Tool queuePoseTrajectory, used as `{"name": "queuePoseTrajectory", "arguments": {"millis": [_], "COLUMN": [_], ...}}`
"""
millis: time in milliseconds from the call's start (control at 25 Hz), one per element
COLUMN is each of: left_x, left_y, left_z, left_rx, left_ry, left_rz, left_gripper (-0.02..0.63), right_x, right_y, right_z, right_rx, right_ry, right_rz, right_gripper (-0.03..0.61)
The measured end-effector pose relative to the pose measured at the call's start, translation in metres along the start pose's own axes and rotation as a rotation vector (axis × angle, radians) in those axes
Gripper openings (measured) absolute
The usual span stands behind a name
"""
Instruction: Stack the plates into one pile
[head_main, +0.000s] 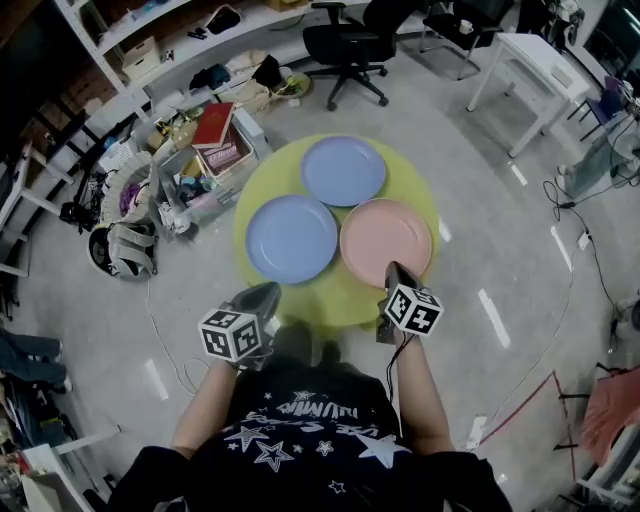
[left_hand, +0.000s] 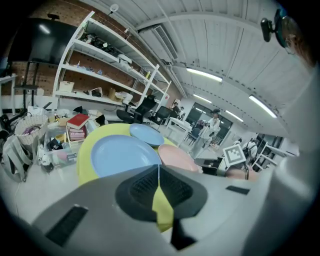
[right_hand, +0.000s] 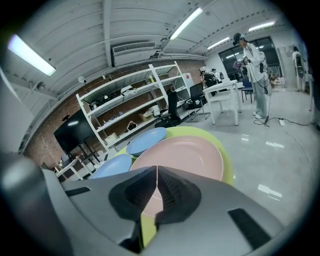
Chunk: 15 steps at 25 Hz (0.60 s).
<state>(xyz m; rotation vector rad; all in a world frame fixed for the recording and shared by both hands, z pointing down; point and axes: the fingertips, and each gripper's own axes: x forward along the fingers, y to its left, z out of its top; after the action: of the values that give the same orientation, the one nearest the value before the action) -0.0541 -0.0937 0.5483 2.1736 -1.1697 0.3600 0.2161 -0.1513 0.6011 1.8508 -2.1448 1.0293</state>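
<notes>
The pink plate (head_main: 386, 241), near blue plate (head_main: 291, 238) and far blue plate (head_main: 343, 170) lie flat, side by side, on the round yellow counter (head_main: 340, 295). They look stiff and smooth, maybe light plastic; pinch a rim. The left gripper (head_main: 268, 292) and right gripper (head_main: 395, 268) hover near, fingers pressed together, empty.

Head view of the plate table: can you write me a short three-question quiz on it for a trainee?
1. How many blue plates lie on the yellow table?
2. True or false: the left claw grips a plate.
3. Which plate lies nearest the right claw: A, the pink plate; B, the near blue plate; C, the far blue plate?
Key: 1. two, unstacked. 2. false; it is shut, empty. 3. A.
</notes>
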Motion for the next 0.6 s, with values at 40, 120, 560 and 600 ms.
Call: {"name": "queuePoseTrajectory", "arguments": {"millis": [40,120,560,600], "left_x": [0.005,0.015,0.072,0.078], "left_y": [0.001,0.004,0.059,0.066], "left_z": [0.003,0.012,0.071,0.078], "left_rx": [0.005,0.014,-0.026,-0.020], "left_ry": [0.005,0.014,0.081,0.090], "left_rz": [-0.006,-0.025,-0.066,-0.069], "left_gripper": [0.020,0.020,0.020,0.020], "right_x": [0.000,0.000,0.033,0.037], "right_y": [-0.003,-0.008,-0.007,-0.006], "right_z": [0.001,0.004,0.041,0.043], "right_rx": [0.005,0.013,0.030,0.031], "right_ry": [0.000,0.000,-0.029,-0.029], "right_rz": [-0.010,-0.033,-0.138,-0.148], "right_gripper": [0.015,0.015,0.015,0.015]}}
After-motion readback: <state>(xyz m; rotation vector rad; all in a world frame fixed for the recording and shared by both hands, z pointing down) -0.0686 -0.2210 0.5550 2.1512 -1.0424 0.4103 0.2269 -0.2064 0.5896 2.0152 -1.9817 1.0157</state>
